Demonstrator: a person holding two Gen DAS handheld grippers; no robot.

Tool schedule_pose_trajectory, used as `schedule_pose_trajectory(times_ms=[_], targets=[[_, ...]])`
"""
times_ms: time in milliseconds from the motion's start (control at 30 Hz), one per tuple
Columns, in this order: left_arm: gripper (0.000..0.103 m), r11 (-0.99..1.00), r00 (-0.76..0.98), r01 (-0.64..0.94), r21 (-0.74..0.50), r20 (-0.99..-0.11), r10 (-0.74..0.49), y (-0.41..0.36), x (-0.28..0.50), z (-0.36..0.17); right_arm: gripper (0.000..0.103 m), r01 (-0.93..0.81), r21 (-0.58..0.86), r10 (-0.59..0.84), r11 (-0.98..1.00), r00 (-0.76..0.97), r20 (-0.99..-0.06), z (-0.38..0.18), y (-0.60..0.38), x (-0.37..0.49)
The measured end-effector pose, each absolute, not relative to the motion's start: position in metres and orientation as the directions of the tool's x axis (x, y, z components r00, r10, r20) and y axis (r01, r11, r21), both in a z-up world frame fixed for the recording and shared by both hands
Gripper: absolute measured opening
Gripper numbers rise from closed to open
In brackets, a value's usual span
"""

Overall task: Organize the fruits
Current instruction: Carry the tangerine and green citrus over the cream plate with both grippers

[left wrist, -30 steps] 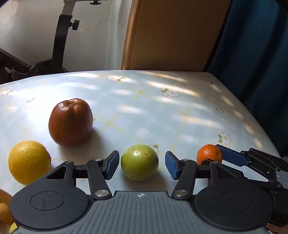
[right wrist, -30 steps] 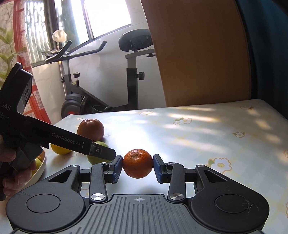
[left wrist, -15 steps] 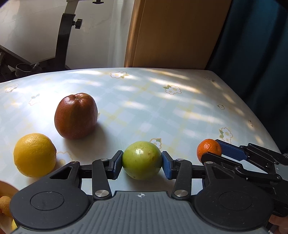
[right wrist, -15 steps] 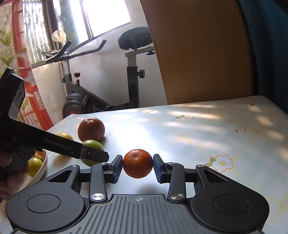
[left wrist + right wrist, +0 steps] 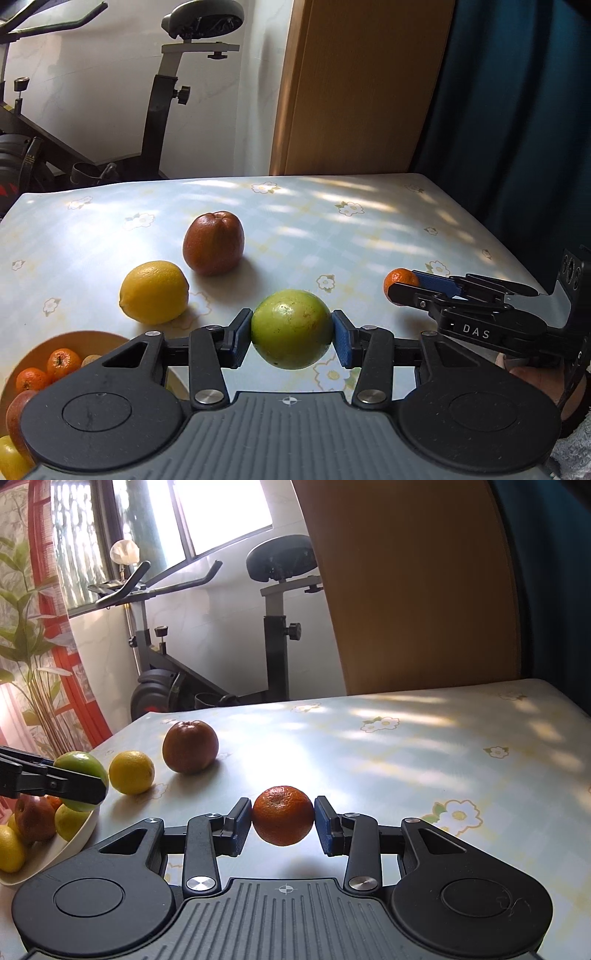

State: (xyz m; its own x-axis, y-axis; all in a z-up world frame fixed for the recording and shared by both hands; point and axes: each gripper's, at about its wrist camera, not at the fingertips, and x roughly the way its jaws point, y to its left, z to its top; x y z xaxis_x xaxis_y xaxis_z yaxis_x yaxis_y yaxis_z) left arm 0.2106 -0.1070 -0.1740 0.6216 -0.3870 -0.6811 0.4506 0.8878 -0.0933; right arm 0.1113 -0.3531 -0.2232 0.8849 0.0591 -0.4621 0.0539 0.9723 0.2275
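My left gripper is shut on a green apple and holds it above the table, near the bowl. In the right wrist view the green apple hangs over the bowl's rim. My right gripper is shut on a small mandarin, lifted a little off the table. In the left wrist view the mandarin shows between the right gripper's fingers at the right. A yellow lemon and a dark red apple lie on the table.
The bowl holds several fruits: mandarins, a red apple and yellow-green fruits. The flowered tablecloth covers the table. An exercise bike, a wooden panel and a dark curtain stand behind the table.
My left gripper closed on the green apple, lifted it and moved left towards the bowl. My right gripper lifted the mandarin slightly.
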Motion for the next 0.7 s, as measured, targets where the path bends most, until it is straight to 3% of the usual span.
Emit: schedule_pose_trajectory(times_ms=[500,700], targets=[[0.048,0.969,0.676,0.195,-0.15,-0.695,-0.244,-0.016,0.157,-0.166,0.034,-0.141,0.268,0.248,0.953,0.872,-0.423,-0.183,-0.271,0.115],[0.048,0.973,0.697,0.142,-0.18,-0.68,-0.227,0.012,0.15,-0.158,0.034,-0.214,0.251,0.309,0.944,0.839,-0.448,-0.181,-0.225,0.123]])
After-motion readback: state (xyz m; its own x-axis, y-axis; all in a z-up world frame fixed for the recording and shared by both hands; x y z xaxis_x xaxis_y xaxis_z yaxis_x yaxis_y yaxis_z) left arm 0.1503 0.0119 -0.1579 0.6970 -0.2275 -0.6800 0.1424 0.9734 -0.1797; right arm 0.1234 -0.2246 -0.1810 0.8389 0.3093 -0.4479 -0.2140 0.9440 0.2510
